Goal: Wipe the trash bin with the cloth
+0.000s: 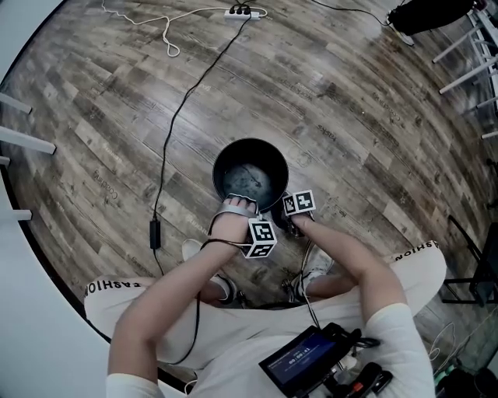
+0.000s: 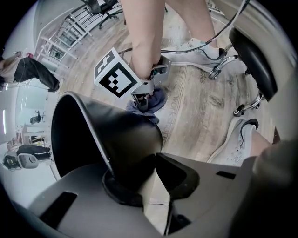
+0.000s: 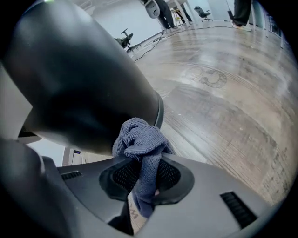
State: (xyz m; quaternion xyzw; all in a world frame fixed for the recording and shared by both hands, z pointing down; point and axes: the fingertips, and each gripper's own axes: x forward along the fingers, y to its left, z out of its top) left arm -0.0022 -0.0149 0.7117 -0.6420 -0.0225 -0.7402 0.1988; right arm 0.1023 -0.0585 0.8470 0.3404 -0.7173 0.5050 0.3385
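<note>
A round black trash bin (image 1: 250, 172) stands on the wood floor between the person's feet. My left gripper (image 1: 237, 206) is at its near rim. In the left gripper view its jaws (image 2: 139, 172) are shut on the bin wall (image 2: 116, 135), one jaw inside and one outside. My right gripper (image 1: 286, 225) is low beside the bin's near right side. It is shut on a bunched blue-grey cloth (image 3: 139, 139), which sits against the bin's outer wall (image 3: 79, 83). The left gripper view also shows the right gripper (image 2: 146, 95) and the cloth (image 2: 156, 100).
The person's white shoes (image 1: 315, 264) (image 1: 194, 249) flank the bin. A black cable (image 1: 167, 148) runs across the floor to a power strip (image 1: 243, 12). Chair legs (image 2: 251, 60) stand close by. A screen device (image 1: 311, 361) rests at the person's lap.
</note>
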